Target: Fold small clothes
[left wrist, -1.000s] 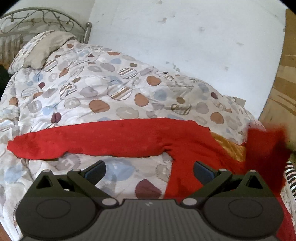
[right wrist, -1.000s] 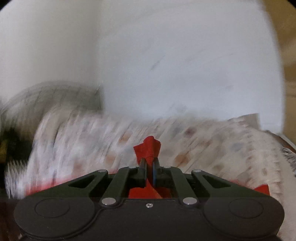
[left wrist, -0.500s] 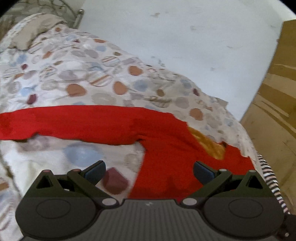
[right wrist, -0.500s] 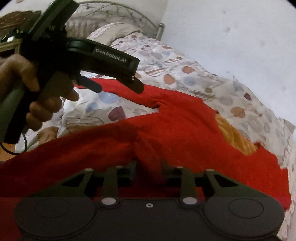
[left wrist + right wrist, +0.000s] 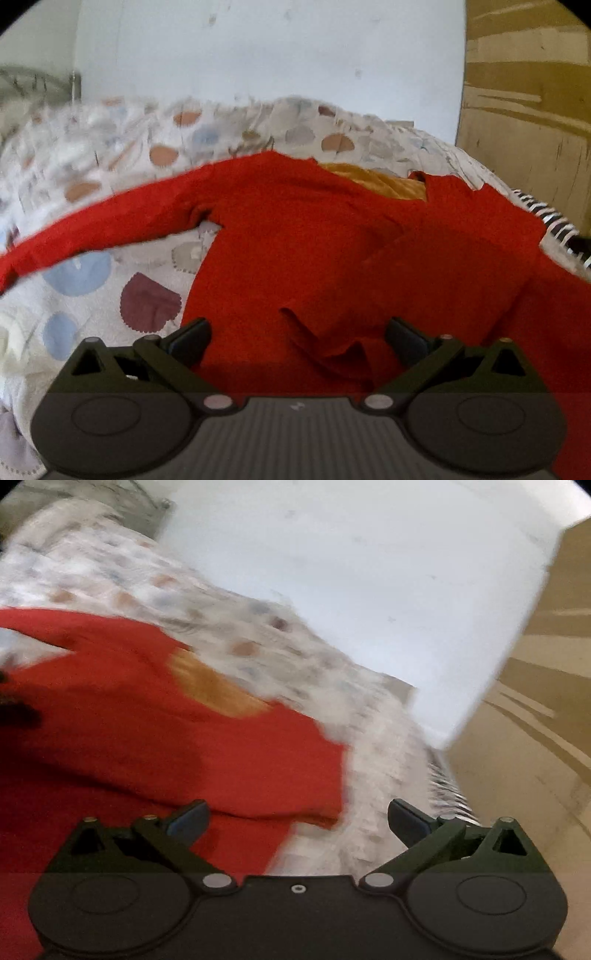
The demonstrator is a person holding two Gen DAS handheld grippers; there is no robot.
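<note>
With one sleeve stretched far left across the dotted bedspread (image 5: pixel 147 306), the red top (image 5: pixel 295 240) lies flat between folds, while left gripper (image 5: pixel 297 338) and right gripper (image 5: pixel 297 818) hover spread and empty, likely needing a fresh grasp next.

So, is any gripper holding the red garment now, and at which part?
Nothing is held. The left gripper and the right gripper both stand open; the red garment lies loose on the bed.
</note>
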